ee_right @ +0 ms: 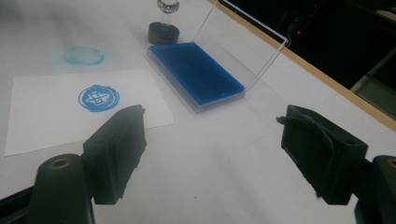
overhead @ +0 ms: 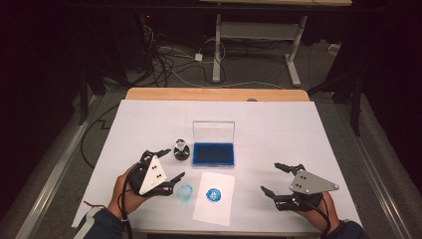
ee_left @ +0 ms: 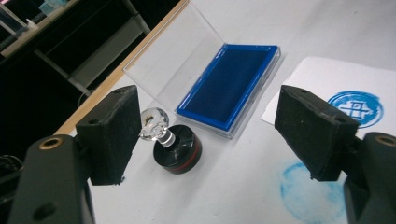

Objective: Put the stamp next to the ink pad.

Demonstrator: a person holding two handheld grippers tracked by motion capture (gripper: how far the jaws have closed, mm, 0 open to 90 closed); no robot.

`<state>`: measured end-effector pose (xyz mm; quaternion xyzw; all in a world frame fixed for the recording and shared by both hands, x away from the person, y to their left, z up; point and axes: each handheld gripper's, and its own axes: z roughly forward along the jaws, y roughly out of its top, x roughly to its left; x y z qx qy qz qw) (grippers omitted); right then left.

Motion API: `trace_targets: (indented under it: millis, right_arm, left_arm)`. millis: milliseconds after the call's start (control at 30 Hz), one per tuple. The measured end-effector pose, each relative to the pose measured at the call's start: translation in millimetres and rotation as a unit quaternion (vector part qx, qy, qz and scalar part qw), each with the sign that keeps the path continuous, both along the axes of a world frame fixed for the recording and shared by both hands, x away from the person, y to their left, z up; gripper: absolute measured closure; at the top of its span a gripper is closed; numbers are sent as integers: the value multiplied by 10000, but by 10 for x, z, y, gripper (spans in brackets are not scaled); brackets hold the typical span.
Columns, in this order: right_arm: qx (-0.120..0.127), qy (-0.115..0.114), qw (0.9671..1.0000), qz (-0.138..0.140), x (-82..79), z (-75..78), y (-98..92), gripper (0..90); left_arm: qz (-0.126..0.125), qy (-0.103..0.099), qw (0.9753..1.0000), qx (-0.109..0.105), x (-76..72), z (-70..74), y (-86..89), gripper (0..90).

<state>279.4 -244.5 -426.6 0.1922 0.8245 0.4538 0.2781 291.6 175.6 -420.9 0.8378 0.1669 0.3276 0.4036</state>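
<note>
The stamp (overhead: 181,149) stands upright on the counter (overhead: 278,124), just to the left of the ink pad (overhead: 214,153) and close to touching its case. Its black round base sits flat and its clear knob points up, so its long axis is vertical.

The left gripper (overhead: 165,167) is the nearer one: it lies just in front of the stamp and a little to the left of it, with fingers spread wide and holding nothing. In the left gripper view the stamp (ee_left: 173,147) sits ahead of the gap and off toward the left finger (ee_left: 112,135), the knob almost level with that pad's tip, while the right finger (ee_left: 310,128) stands well apart from it. A grasp from here would, in my judgement, need the gripper to slide forward and shift sideways so that the knob's neck comes to the middle of the gap, with the fingers closing across the vertical stem.

The right gripper (overhead: 275,179) rests on the far side of the ink pad from the stamp, well apart, also fully open and empty; its view shows the stamp (ee_right: 164,28) far off beyond the ink pad (ee_right: 196,74).

The paper (overhead: 214,197) with a blue print lies in front of the ink pad, and a faint blue ring (overhead: 185,192) marks the counter just left of the paper, in front of the stamp.
</note>
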Motion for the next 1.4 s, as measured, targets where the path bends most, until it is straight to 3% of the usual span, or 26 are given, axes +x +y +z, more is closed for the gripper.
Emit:
trace_targets:
  millis: [333,500,600,800,967,1033,1133,1400]
  right_arm:
    - [3,-5,10000,-46,-10,-4,-23,221]
    - [38,21,10000,-69,-6,-11,-37,218]
    - [40,49,9999,-92,5,-19,-40,218]
    - [10,55,9999,-96,6,-36,-36,217]
    - [11,27,9999,-131,-9,-36,-49,212]
    - [8,15,9999,-146,-14,-37,-53,208]
    - [11,9,9999,-164,-18,-44,-66,202]
    - [23,19,9998,-205,-20,-53,-81,197]
  left_arm:
    - [64,218,9997,-11,-40,-170,113,220]
    - [92,205,9997,125,-85,-254,159,219]
    - [178,226,9996,80,-102,-286,202,175]
    - [244,341,9991,-1,-148,-366,310,175]
    - [361,499,9979,-202,-164,-442,418,145]
    - [424,504,9977,-141,-173,-479,448,146]
    - [544,662,9959,-302,-163,-529,509,145]
    - [717,766,9938,-378,-180,-575,623,146]
